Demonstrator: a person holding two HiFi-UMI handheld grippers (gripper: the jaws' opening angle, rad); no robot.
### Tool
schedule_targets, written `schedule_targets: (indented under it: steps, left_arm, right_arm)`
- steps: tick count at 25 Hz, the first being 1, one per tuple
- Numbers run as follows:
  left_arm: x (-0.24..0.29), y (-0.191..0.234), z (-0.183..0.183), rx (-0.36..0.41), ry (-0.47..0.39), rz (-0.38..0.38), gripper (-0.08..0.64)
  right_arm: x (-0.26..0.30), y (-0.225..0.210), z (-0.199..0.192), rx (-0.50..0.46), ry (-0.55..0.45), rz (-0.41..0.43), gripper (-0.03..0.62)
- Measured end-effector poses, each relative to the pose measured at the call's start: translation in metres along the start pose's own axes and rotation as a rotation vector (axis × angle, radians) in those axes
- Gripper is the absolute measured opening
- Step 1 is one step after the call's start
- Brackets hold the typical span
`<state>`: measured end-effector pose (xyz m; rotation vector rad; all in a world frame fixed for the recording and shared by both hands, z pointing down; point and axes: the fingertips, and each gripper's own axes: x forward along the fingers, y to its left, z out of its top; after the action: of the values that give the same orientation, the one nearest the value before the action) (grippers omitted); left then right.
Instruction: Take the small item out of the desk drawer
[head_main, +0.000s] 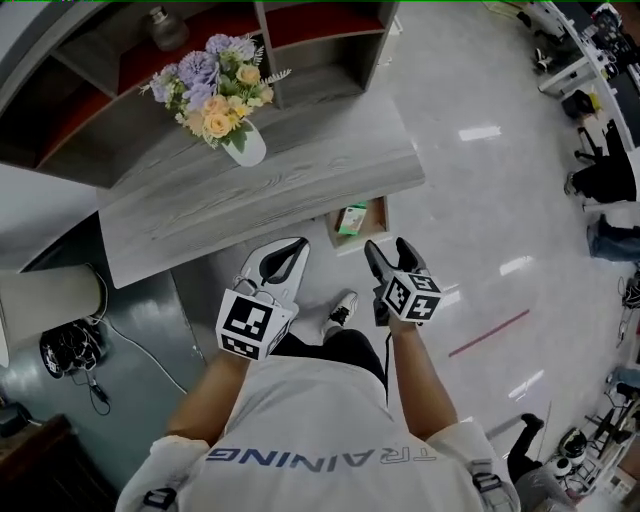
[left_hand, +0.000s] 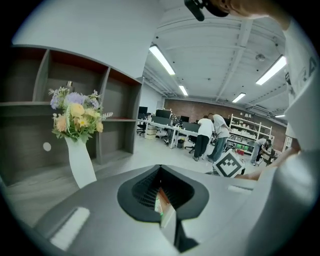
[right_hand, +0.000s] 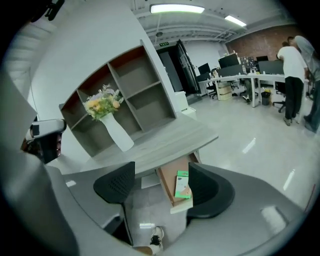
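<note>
1. The drawer (head_main: 375, 212) stands pulled out from under the front edge of the worktop (head_main: 300, 175). The box (head_main: 352, 218) — green and white, the small item — lies flat inside it, untouched.
2. The right gripper (head_main: 388, 246) hangs just short of the drawer on the person's side, jaws spread wide with nothing between the pads. Its own view frames the box in the gap between them, so I judge it lined up for the reach.
3. The left gripper (head_main: 298, 244) sits left of the drawer and also short of it, jaws together and holding nothing. It looks parked aside so the drawer mouth stays free.
4. A vase (head_main: 247, 146) of flowers stands on the worktop well behind the drawer and to its left, out of the reach path.
5. Writing: the person's shirt (head_main: 320, 440) reads "TRAINING", upside down in the head view. The box carries print, but it is too small to read. Each gripper's cube shows only square black-and-white markers — no words.
</note>
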<state>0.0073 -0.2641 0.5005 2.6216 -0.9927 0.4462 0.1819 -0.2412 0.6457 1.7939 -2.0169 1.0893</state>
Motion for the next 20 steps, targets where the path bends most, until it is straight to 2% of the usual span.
schedule_targets:
  steps: [5,10,16,20]
  left_arm:
    - [0.006,0.02,-0.025,0.008,0.046,0.028,0.0]
    - [0.01,0.035,-0.043,-0.017,0.072,0.082,0.0]
    - [0.016,0.036,-0.066,-0.076,0.091,0.117,0.0]
    - [0.015,0.044,-0.078,-0.085,0.112,0.144,0.0]
  right_arm:
    - [0.064,-0.025,-0.051,0.014,0.119,-0.024,0.351]
    - [0.119,-0.053,-0.093,0.028,0.235,-0.056,0.351]
    - [0.176,-0.073,-0.135,0.038,0.322,-0.101,0.353]
    - [0.207,-0.084,-0.147,0.063,0.35,-0.122,0.36]
